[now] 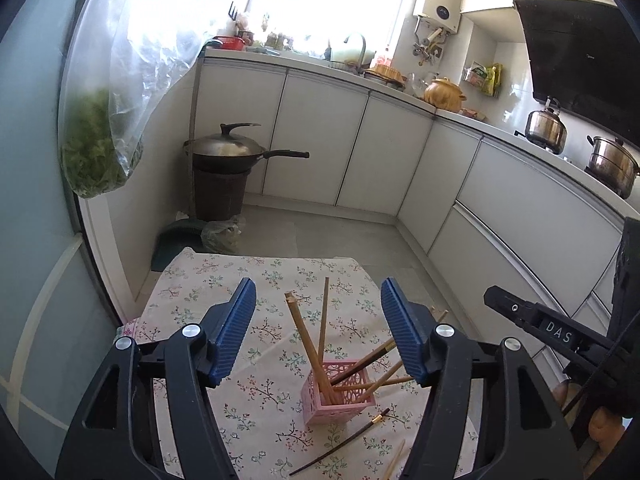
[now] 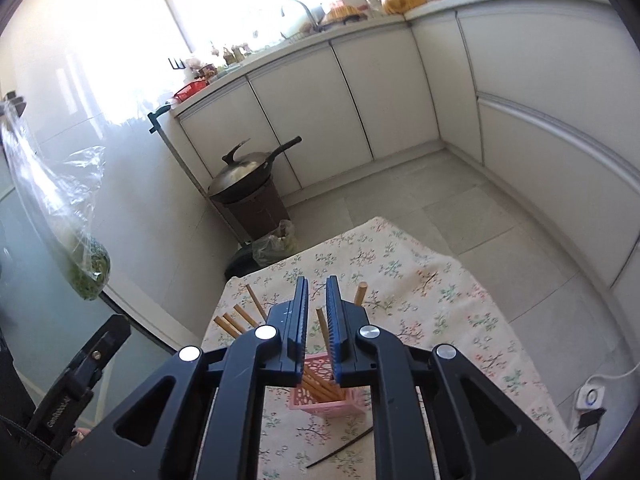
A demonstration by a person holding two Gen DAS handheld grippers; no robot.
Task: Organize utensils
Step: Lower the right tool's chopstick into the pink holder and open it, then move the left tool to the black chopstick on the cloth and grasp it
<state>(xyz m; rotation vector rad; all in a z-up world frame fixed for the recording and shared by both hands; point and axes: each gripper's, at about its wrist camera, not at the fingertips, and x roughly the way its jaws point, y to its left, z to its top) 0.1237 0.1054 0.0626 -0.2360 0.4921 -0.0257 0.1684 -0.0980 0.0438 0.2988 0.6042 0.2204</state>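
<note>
- Holder (image 1: 340,394): pink plastic, pierced lattice walls, matt.
- Chopsticks (image 1: 308,340): pale wood, dull; one dark chopstick (image 1: 340,446) glossy, lacquered.
- Tablecloth (image 1: 200,280): floral cloth, matt.
- Left gripper (image 1: 318,332): ribbed blue pads, black plastic.
- Wok (image 1: 224,150): worn metal.
</note>
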